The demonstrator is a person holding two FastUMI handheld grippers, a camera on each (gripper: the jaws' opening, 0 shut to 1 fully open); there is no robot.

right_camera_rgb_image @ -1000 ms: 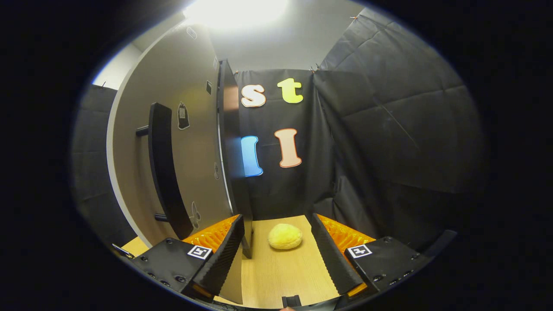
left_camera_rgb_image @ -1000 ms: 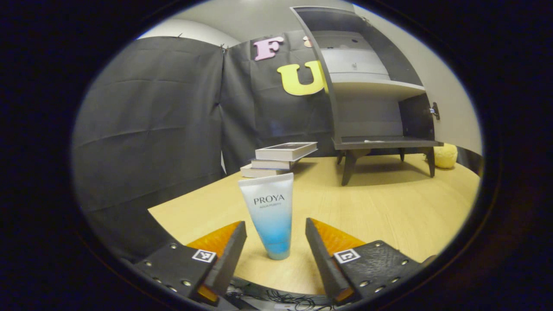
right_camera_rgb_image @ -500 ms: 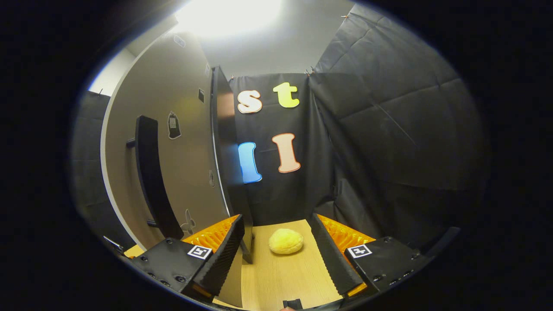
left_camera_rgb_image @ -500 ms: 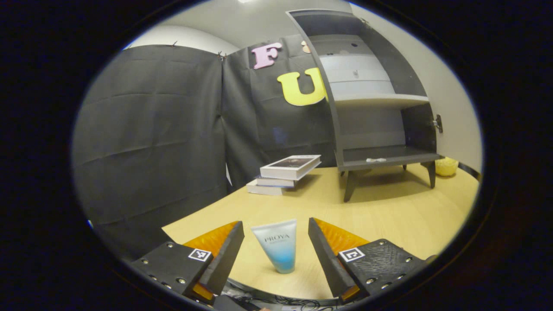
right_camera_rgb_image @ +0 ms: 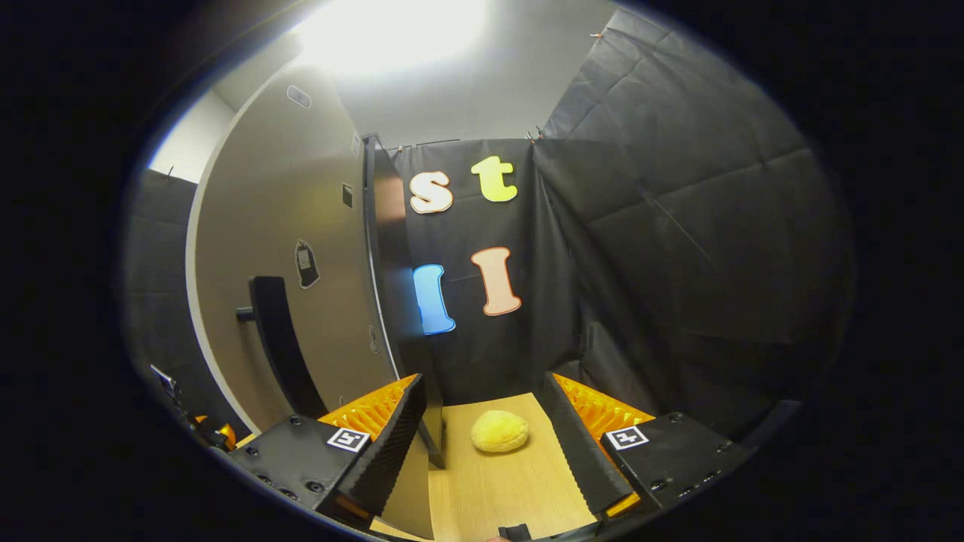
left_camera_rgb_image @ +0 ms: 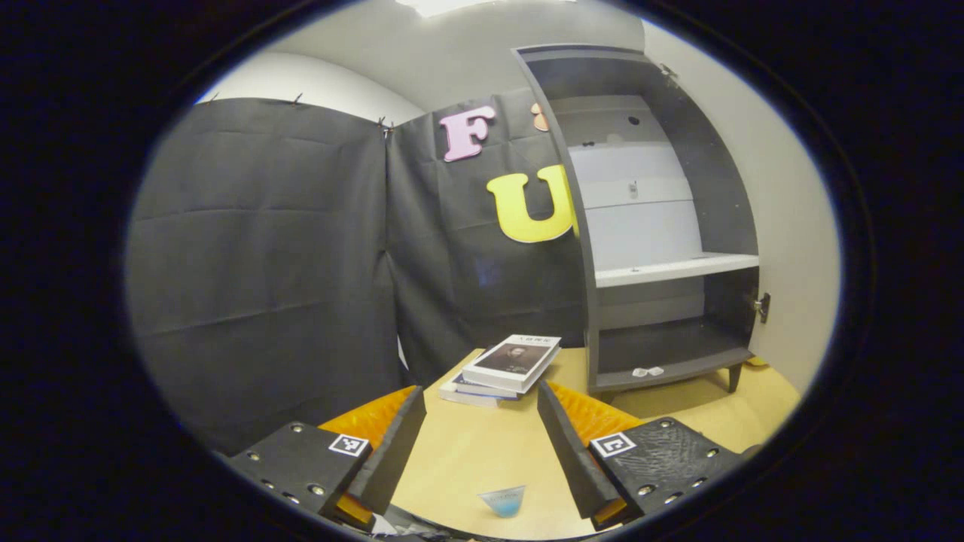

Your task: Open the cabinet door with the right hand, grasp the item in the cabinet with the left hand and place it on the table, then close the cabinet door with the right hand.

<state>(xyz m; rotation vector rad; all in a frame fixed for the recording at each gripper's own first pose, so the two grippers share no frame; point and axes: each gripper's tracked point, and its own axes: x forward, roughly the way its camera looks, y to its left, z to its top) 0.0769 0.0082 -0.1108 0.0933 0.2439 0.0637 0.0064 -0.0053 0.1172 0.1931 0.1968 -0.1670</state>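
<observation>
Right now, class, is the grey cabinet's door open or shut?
Open. The grey cabinet shows its bare white shelf and interior, and the beige door with its black bar handle stands swung out beside the right gripper.

Matt wood-grain table [left_camera_rgb_image: 482,452], glossy tube [left_camera_rgb_image: 503,500]

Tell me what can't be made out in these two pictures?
- Tube, left gripper view: its lower part is cut off by the picture's edge.
- Small pale bits on the cabinet's bottom shelf, left gripper view: too small to identify.
- Door handle, right gripper view: its lower end is hidden behind the right gripper.
- Stickers on the door, right gripper view: too small to tell.
</observation>
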